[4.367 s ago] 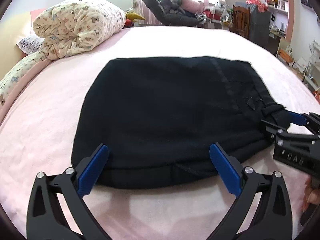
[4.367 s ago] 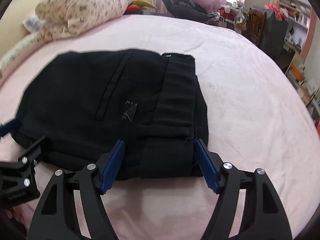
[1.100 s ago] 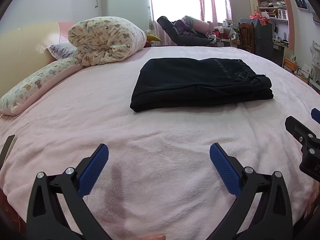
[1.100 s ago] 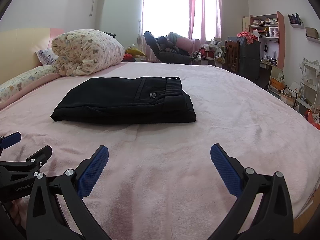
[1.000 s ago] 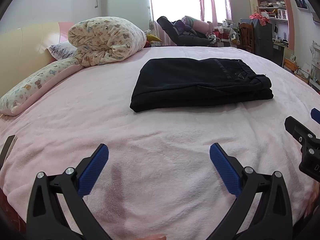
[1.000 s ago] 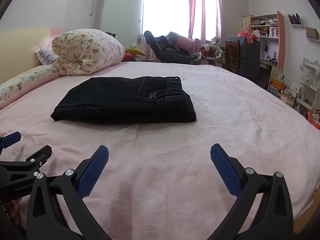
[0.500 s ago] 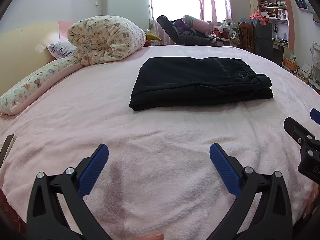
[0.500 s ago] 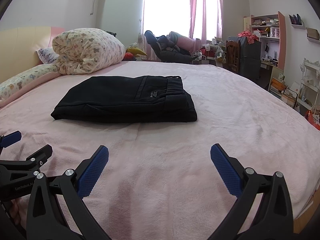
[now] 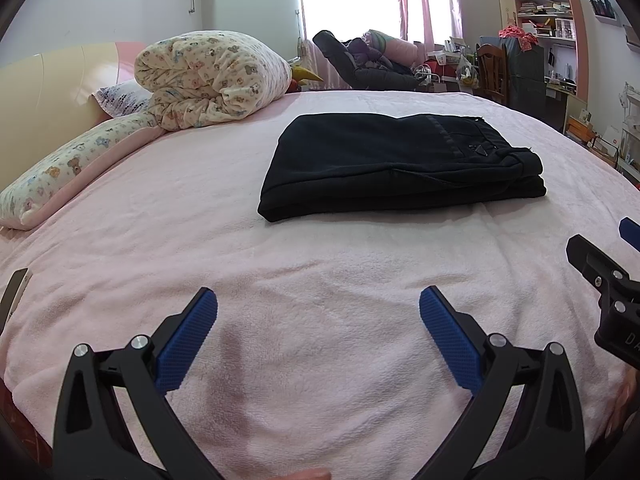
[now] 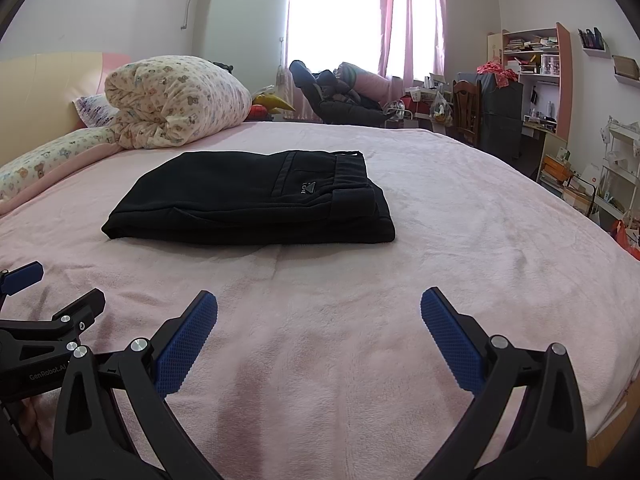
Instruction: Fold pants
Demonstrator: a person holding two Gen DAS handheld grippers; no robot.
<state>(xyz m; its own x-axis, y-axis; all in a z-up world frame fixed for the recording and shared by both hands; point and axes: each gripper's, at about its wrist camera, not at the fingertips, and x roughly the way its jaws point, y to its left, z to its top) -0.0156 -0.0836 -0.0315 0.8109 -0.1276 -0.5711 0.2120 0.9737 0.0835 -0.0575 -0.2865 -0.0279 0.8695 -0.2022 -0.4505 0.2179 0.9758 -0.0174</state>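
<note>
Pants [image 10: 256,204] lie folded in a compact stack mid-bed [image 10: 460,216]; folding looks done, nothing obvious left. Left claw [image 9: 318,320] and right claw [image 10: 318,320] both spread wide, empty, well short of the pants.

Pink-blanketed bed [image 10: 460,208], bright pink-curtained window [image 10: 340,16], cluttered shelves [image 10: 532,60], white walls [image 10: 100,8].

Both wrist cameras sit low at the near edge of the bed [image 9: 320,360], facing across it toward the far window. The left view looks from left of the folded pants [image 9: 400,164], the right view from their right; both share the pants [image 10: 256,204] and rolled quilt [image 10: 172,100].
</note>
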